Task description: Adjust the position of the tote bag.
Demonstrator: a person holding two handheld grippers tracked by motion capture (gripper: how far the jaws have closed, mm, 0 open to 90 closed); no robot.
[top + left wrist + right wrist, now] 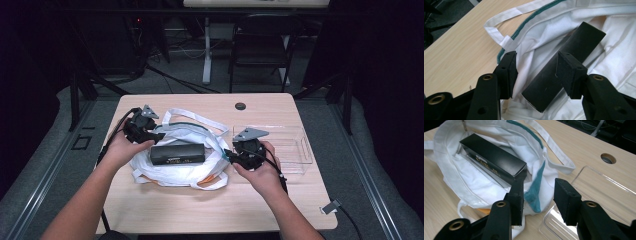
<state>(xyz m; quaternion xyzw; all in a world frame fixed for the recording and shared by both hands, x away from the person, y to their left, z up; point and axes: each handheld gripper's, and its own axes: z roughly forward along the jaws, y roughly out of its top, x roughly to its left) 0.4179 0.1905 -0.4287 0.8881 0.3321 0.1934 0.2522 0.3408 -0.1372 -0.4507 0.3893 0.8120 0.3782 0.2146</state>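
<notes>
Two hand-held grippers work at a white cloth tote bag [180, 165] lying crumpled near the middle of the tabletop [165, 205]. On the bag's open mouth lies a long black box [178, 154], its length running left to right in the high view.

At the bag's left edge, the left hand-held gripper [157, 136] points toward the right. In the left gripper view its jaws stand apart: one sits against a fold of the white cloth beside the bag's green-trimmed hem [524, 23], the other overlaps the black box [564, 65] from this angle, and whether its pad presses on the box I cannot tell. The box's near end lies in the gap between them.

From the bag's right edge, the right hand-held gripper [227, 154] points left. In the right gripper view its jaws are open with nothing clamped; a teal patch of the bag [535, 191] shows in the gap, and the box [494, 158] lies just beyond the left jaw.

Right of the bag, a clear plastic tray [295, 150] rests on the tabletop, near the right hand [260, 175].
</notes>
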